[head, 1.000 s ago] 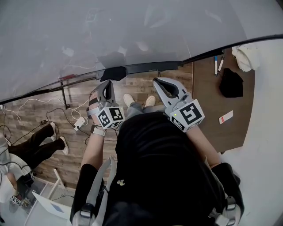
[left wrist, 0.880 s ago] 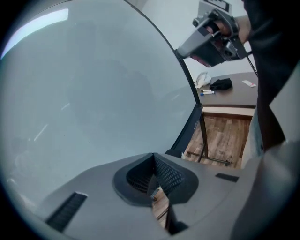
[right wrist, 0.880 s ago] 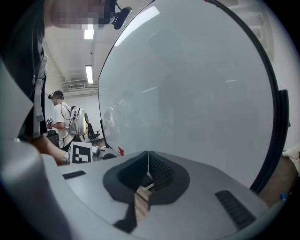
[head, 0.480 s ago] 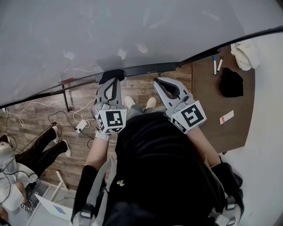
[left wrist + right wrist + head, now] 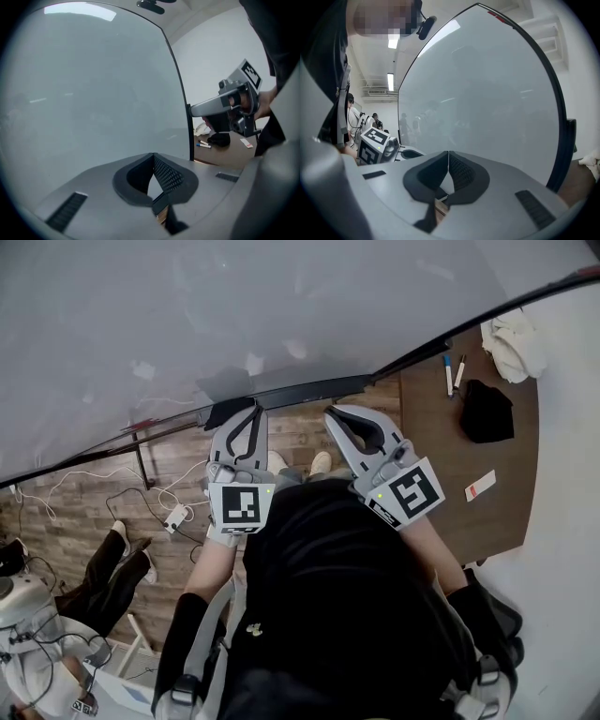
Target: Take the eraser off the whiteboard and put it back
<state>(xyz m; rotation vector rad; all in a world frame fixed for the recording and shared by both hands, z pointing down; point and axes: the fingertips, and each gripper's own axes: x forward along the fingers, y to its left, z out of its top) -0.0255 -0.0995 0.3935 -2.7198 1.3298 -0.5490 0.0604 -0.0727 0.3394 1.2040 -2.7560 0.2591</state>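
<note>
Left gripper (image 5: 254, 412) higher than before, nearer the whiteboard (image 5: 281, 315) (right gripper (image 5: 331, 412) alongside) — both sets of fingers (image 5: 169, 176) together, empty

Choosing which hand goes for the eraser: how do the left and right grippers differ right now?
The left gripper points straight up the head view, its tip beside the dark block, likely the eraser, on the whiteboard's tray. The right gripper angles leftward, its tip further along the tray from that block. The left gripper's marker cube faces the camera squarely, while the right gripper's sits tilted. Both grippers are shut and empty.
</note>
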